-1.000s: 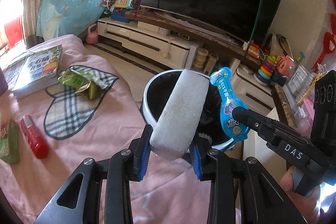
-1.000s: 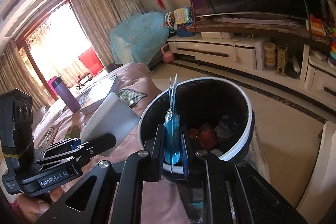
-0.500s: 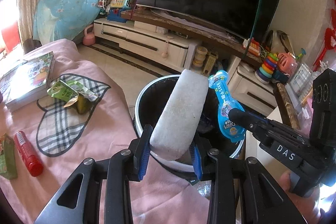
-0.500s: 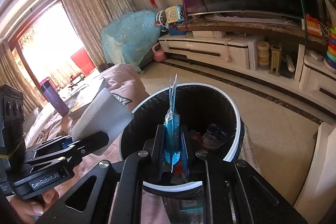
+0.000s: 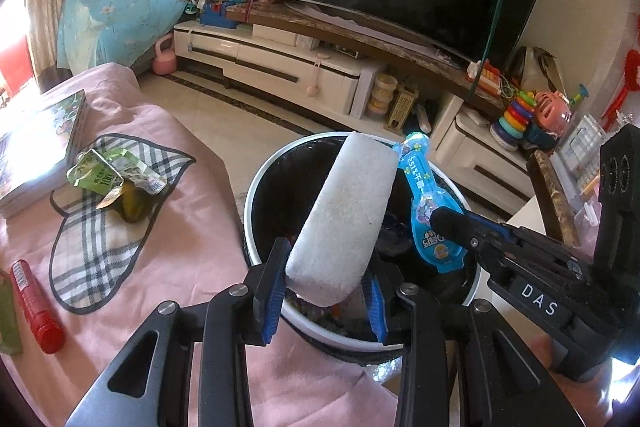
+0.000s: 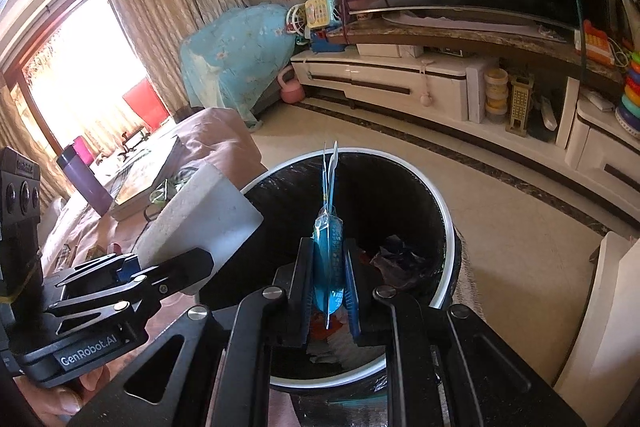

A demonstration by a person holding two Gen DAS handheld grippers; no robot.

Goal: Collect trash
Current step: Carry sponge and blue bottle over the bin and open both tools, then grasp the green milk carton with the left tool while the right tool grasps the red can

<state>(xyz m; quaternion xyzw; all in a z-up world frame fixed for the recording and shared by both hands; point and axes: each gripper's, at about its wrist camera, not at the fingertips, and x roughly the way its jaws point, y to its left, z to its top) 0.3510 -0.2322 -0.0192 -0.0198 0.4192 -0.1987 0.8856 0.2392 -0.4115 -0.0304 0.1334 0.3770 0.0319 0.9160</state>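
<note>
My left gripper is shut on a white foam block and holds it over the near rim of the round black-lined trash bin. The block also shows in the right wrist view. My right gripper is shut on a flat blue blister package and holds it upright over the bin's opening. The blue package is just right of the block. Some trash lies inside the bin.
On the pink cloth lie crumpled green wrappers on a plaid mitt, a red tube and a book. A purple bottle stands farther back. A TV cabinet with toys lines the far wall.
Both grippers have moved forward with their loads, so the bin lies closer and more directly under the foam block and the blue package. Both grips are unchanged.
</note>
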